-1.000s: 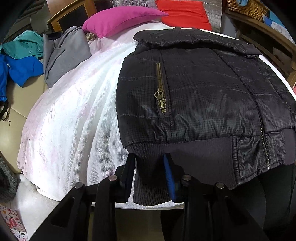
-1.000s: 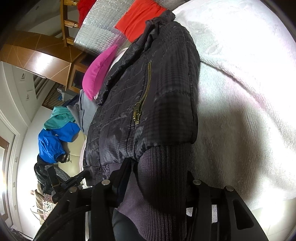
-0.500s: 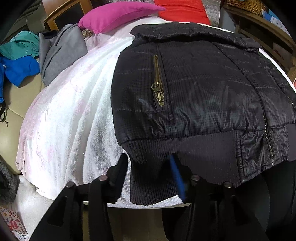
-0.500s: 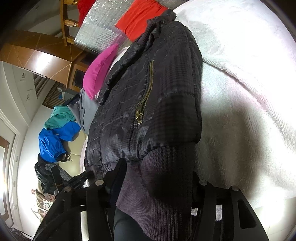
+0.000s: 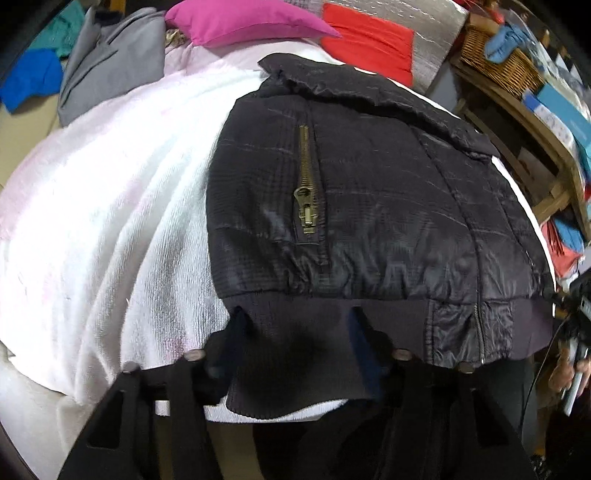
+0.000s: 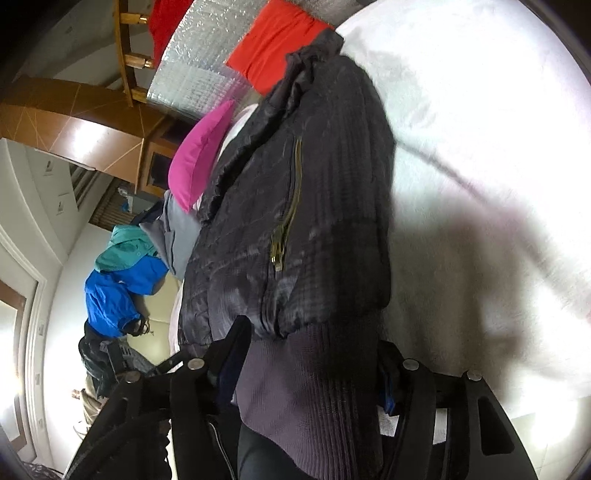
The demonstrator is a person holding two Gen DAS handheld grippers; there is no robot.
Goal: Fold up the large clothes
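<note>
Black jacket [image 5: 369, 206] on white blanket [image 5: 110, 221], at 12 o'clock from us. Left tool [image 5: 299, 328] and right tool [image 6: 310, 350], both wide, straddle its ribbed hem [image 5: 295, 354].

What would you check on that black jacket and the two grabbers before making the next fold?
1. Left gripper at the ribbed hem: ok, its fingers straddle the knit band.
2. Right gripper at the hem too: ok, knit fabric fills the gap between its fingers.
3. Fingers actually clamped on the fabric: cannot tell, they stand wide apart in both views.
4. Jacket lying flat on the white towel: ok.
5. Pocket zipper closed: ok.
6. Space to fold toward the collar: ok, the pink pillow and red pillow lie beyond it.
</note>
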